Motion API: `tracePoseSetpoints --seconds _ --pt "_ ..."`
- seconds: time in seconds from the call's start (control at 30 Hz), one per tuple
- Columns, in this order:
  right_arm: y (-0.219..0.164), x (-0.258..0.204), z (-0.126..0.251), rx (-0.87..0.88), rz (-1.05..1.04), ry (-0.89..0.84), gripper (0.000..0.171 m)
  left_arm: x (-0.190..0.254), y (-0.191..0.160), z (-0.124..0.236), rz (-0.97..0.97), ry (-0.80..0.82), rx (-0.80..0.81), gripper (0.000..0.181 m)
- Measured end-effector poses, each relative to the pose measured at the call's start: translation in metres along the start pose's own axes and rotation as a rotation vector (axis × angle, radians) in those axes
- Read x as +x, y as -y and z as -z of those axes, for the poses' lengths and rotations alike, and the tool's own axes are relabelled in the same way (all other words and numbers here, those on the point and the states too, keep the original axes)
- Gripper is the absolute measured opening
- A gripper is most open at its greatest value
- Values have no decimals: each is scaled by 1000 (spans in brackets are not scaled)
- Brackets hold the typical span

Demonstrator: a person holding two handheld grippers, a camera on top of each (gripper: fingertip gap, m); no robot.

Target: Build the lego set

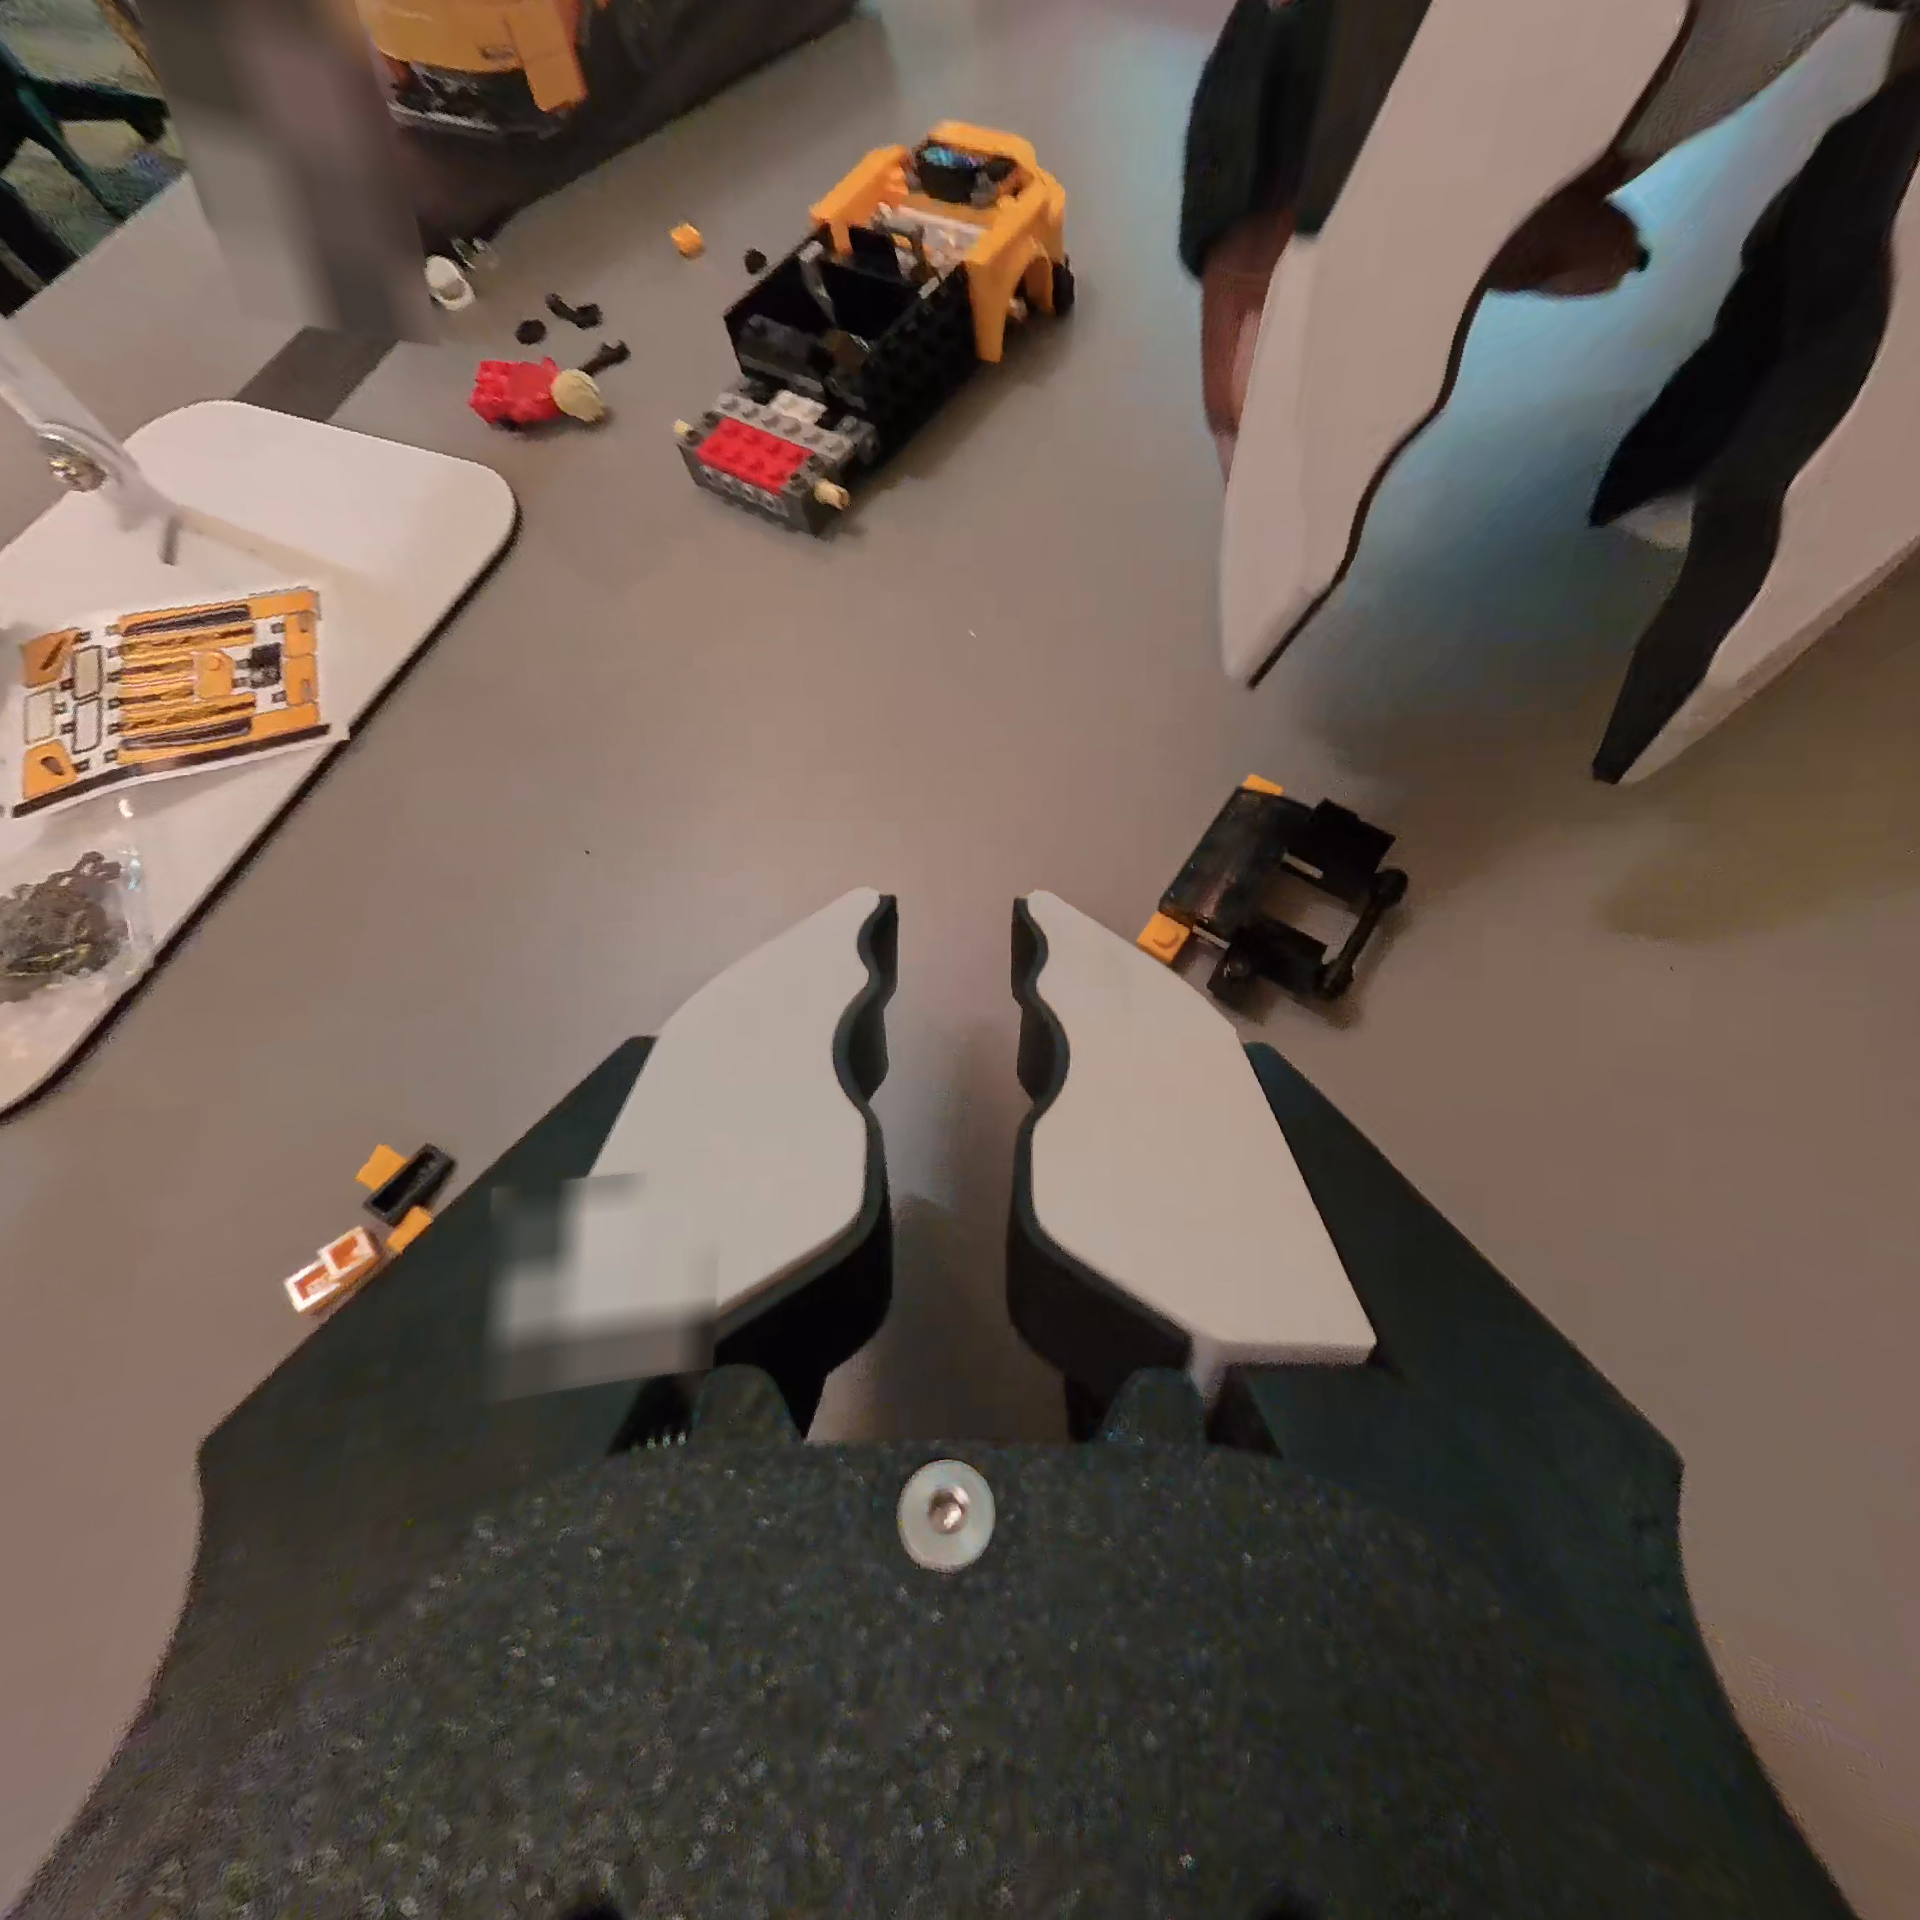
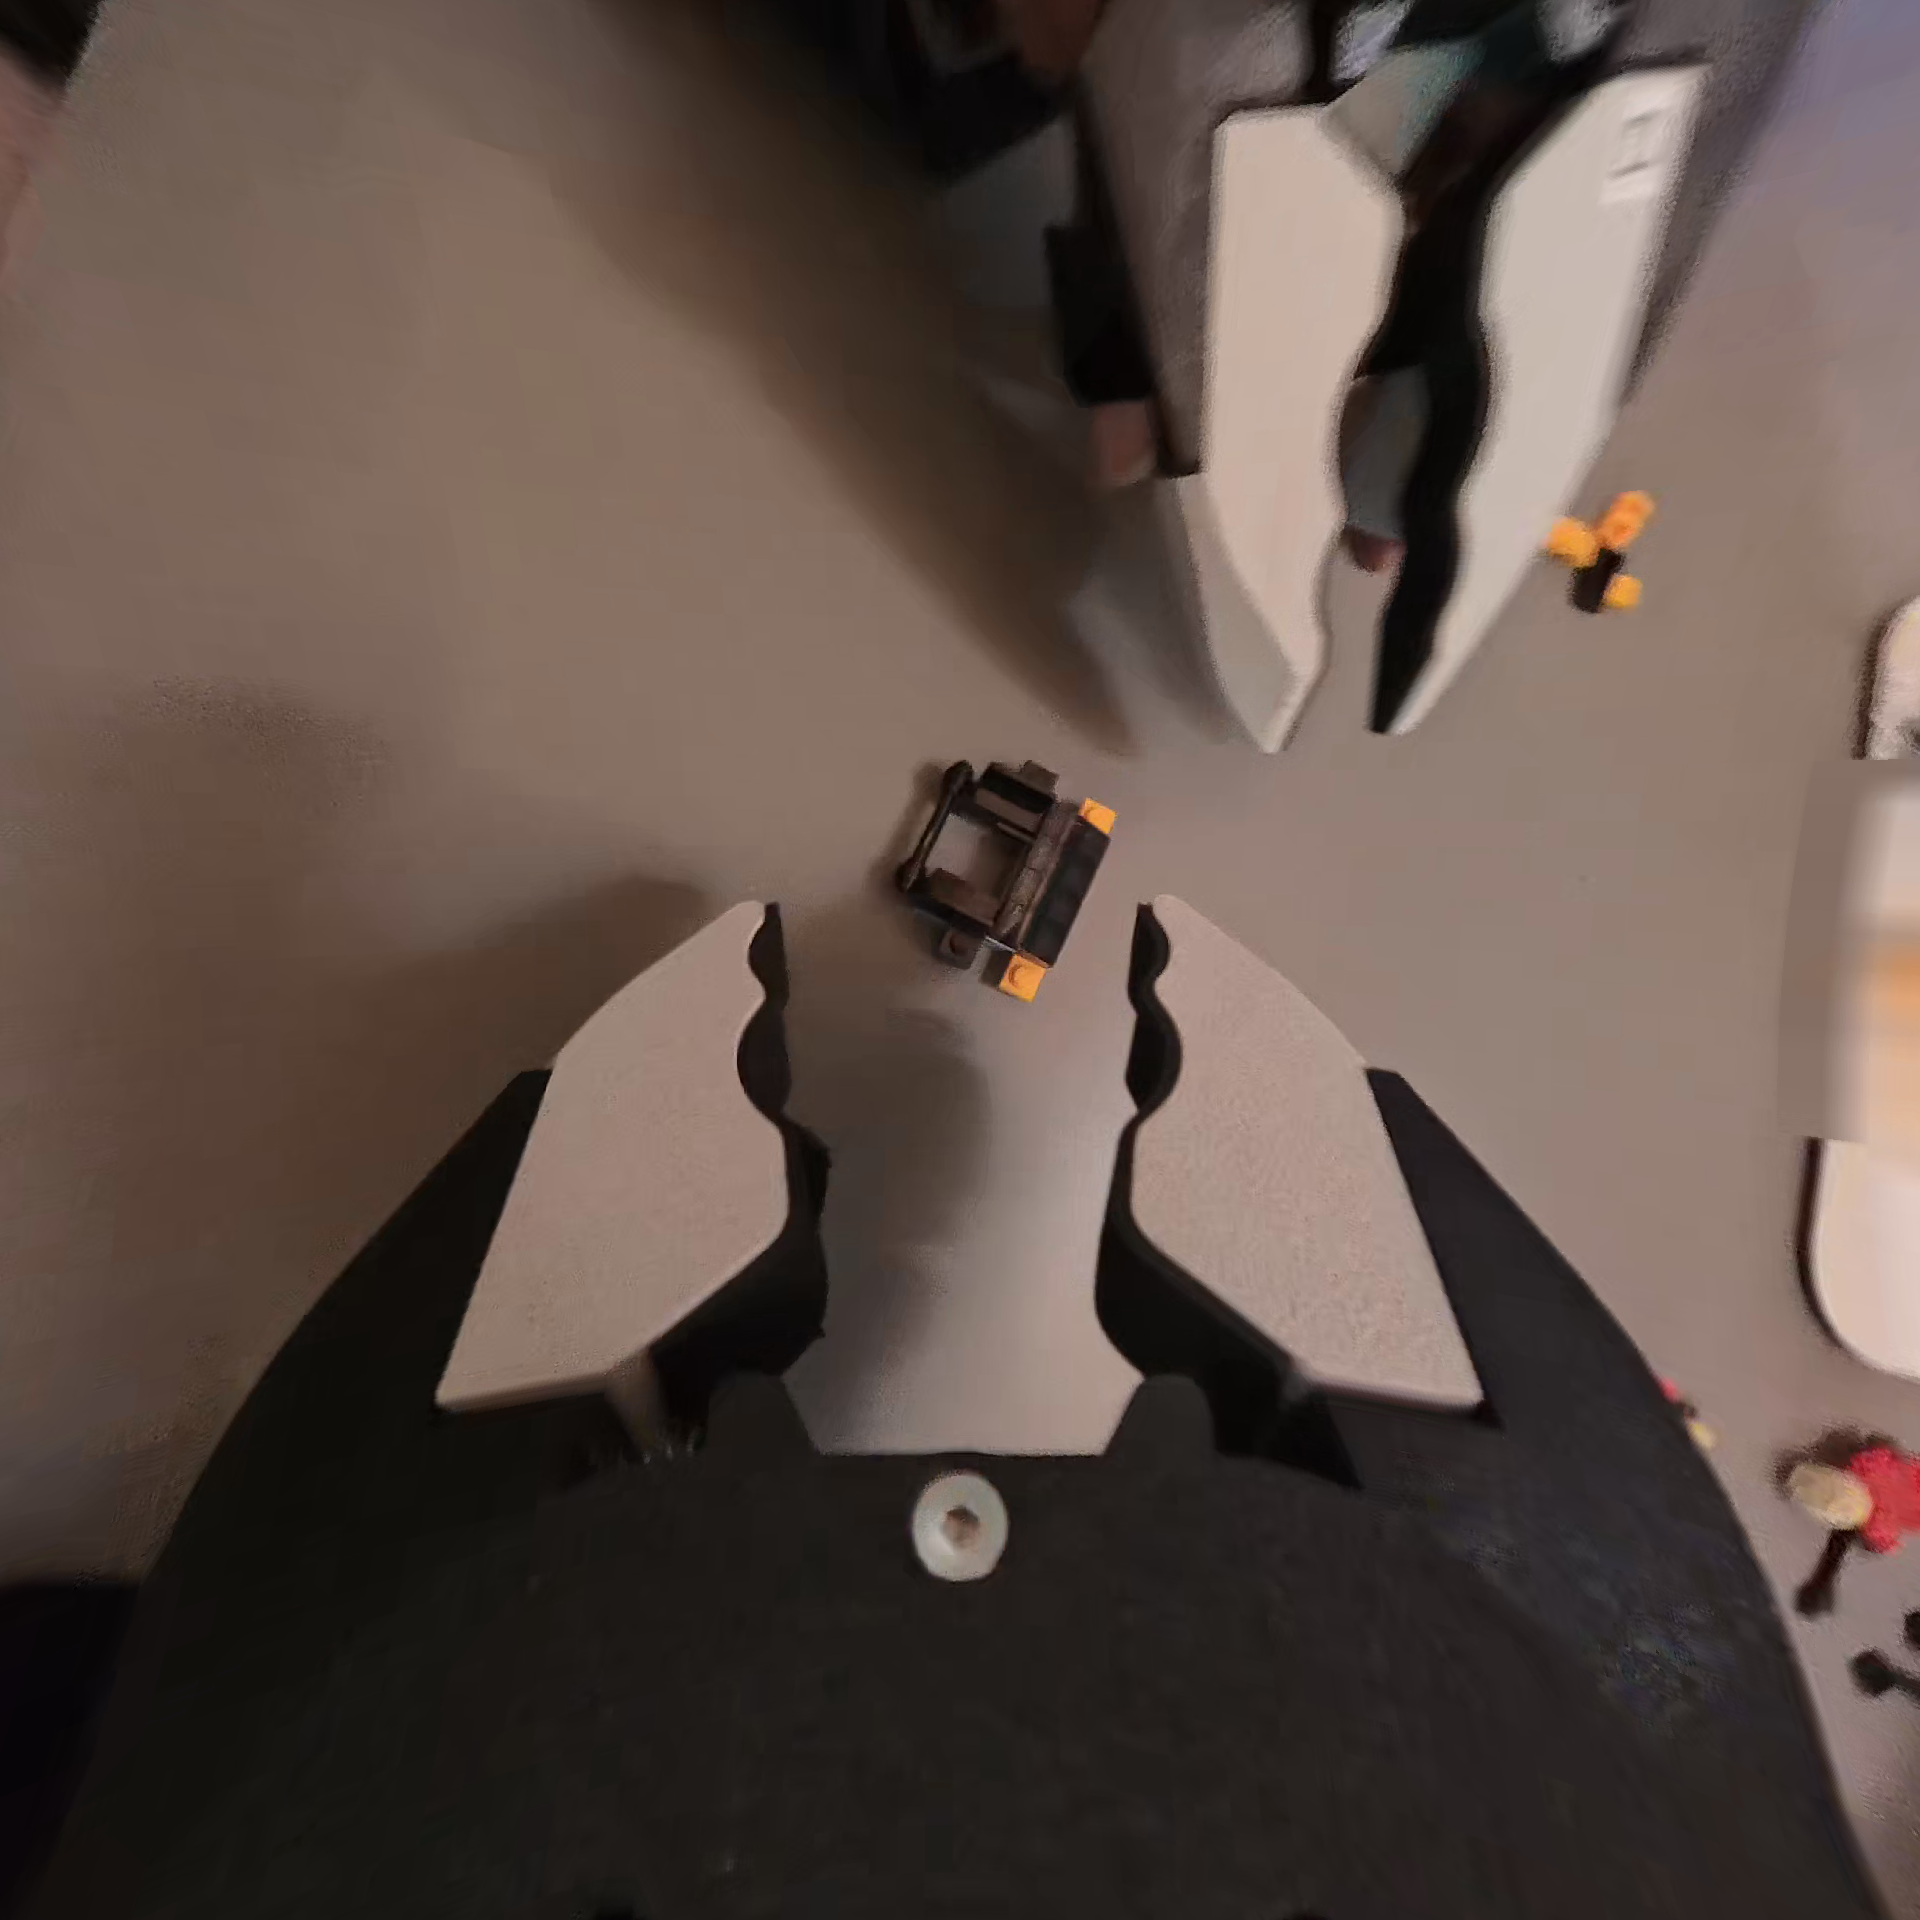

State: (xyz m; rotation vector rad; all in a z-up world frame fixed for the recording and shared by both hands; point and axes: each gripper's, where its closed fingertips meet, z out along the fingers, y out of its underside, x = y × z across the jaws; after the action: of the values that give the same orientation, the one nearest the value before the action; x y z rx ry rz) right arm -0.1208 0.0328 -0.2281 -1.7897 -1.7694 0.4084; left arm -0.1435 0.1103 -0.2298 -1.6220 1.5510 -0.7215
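Note:
A half-built orange and black lego car (image 1: pixel 883 322) with a red plate at its front stands far across the grey table. A small black sub-assembly with orange corner pieces (image 1: pixel 1273 899) lies just right of my left gripper (image 1: pixel 954 909), which is open by a narrow gap and empty. In the right wrist view the same sub-assembly (image 2: pixel 1003 888) lies just ahead of my right gripper (image 2: pixel 956 914), between its tips, which are wide open and empty above the table. The right gripper also shows in the left wrist view (image 1: pixel 1434 717), hovering beyond the sub-assembly.
A white tray (image 1: pixel 312 499) at the left holds a sticker sheet (image 1: pixel 171 686) and a bag of black parts (image 1: pixel 62 925). Small orange and black pieces (image 1: pixel 379 1216) lie near my left gripper. Red bricks (image 1: pixel 514 390) and loose black bits lie by the car. The set's box (image 1: pixel 499 62) stands at the back.

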Motion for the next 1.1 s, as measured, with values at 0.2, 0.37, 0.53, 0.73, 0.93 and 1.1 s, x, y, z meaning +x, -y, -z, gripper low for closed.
tracePoseSetpoints --seconds 0.2,0.37,0.53,0.73,0.93,1.1 --pt "-1 10 -20 -203 229 202 69 -7 2 5 7 34 36 18" --pt "-2 17 -35 -294 355 314 63 -8 0 5 9 31 35 18" --pt "-10 16 -39 -333 271 315 49 -7 -2 6 8 25 31 18" --pt "-29 31 -16 -320 -429 21 41 -5 0 8 14 14 44 18" --pt "-39 19 -16 -231 -593 -173 50 1 -1 4 18 -8 37 18" --pt "-10 19 12 -28 -452 -228 68 4 -5 3 19 -9 28 17"
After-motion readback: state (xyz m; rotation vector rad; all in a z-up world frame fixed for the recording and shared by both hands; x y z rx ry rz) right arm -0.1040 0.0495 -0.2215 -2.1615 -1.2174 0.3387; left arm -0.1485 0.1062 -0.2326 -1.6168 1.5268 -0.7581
